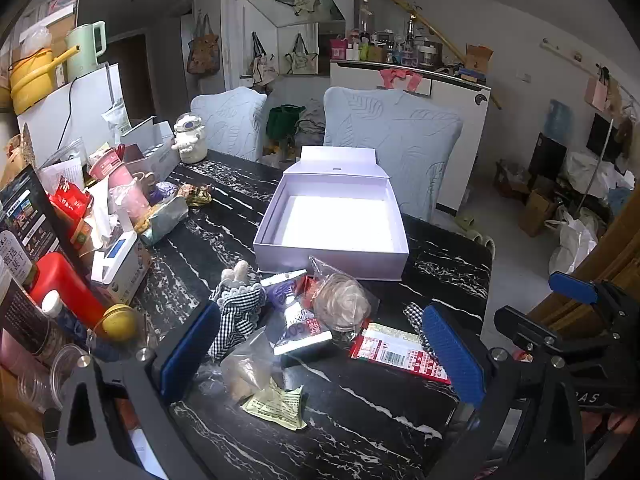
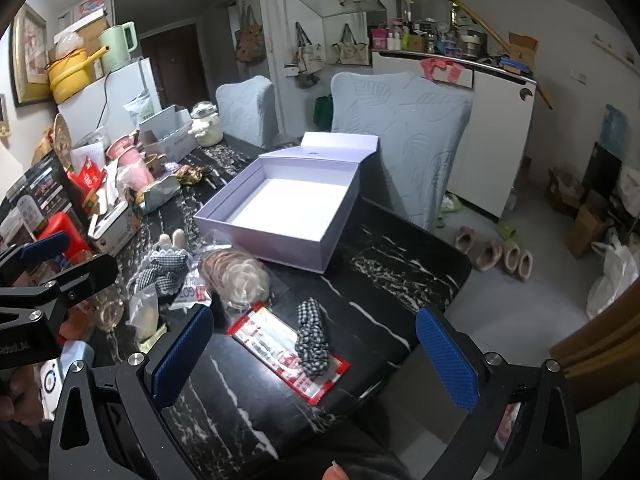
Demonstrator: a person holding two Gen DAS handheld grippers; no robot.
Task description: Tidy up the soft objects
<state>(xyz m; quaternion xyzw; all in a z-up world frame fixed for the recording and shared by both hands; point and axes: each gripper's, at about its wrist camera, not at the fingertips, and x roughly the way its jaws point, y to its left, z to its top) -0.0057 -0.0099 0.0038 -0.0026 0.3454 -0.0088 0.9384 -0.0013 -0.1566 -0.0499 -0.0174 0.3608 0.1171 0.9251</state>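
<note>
An open, empty lavender box (image 1: 332, 220) (image 2: 280, 216) stands on the black marble table (image 1: 360, 412). In front of it lie a gingham-clad plush doll (image 1: 236, 312) (image 2: 164, 264), a clear bag with a pale soft thing (image 1: 344, 304) (image 2: 240, 276), a small clear pouch (image 1: 248, 372), a red-and-white packet (image 1: 400, 354) (image 2: 288, 352) and a gingham scrunchie (image 2: 314, 340) lying on that packet. My left gripper (image 1: 320, 364) is open above the pile. My right gripper (image 2: 316, 360) is open just above the scrunchie and packet.
Clutter lines the table's left side: a red container (image 1: 60, 284), a white scale box (image 1: 120, 260), pink cups (image 1: 120, 172), a white jar (image 1: 190, 140). Two chairs with pale blue covers (image 1: 396, 136) stand behind the table. Slippers (image 2: 496, 252) lie on the floor at right.
</note>
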